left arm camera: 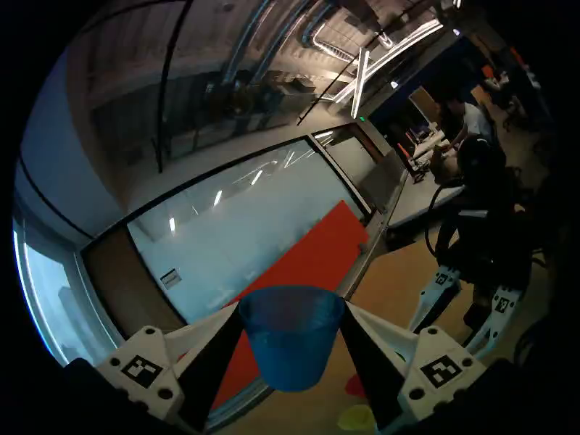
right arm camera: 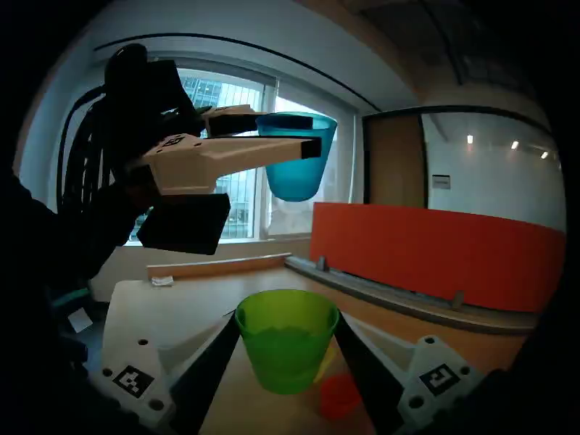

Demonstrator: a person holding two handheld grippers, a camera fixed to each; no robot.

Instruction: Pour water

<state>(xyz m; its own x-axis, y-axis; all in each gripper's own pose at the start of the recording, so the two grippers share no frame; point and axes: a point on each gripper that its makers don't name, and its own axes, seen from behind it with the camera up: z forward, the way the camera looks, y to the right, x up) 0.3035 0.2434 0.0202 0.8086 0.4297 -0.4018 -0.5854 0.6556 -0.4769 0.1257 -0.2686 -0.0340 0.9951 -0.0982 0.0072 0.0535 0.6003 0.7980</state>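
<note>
- Between the fingers of the left tongs (left arm camera: 291,310), in the left gripper view, we see a blue cup (left arm camera: 291,341). Both fingers press on its sides just under the rim, so the jaws stand parted to the cup's width.
- From the right gripper view we see those tongs high at the upper left. The blue cup hangs roughly upright in front of the window (right arm camera: 239,94), well clear of the tabletop (right arm camera: 181,304).
- Our right tongs (right arm camera: 288,326) grip a green cup (right arm camera: 288,348) the same way, one finger on each side, opened only as far as the cup is wide.
- The green cup sits low over the tabletop, back from its far edge. We cannot tell whether its base touches the surface.
- The blue cup is higher than the green one and well apart from it, nearer the window.
- We cannot tell whether either cup holds water.
- A small red cup (right arm camera: 338,395) stands on the tabletop just beside the green cup, at its lower right.
- An orange partition (right arm camera: 435,254) runs along the tabletop's far edge.
</note>
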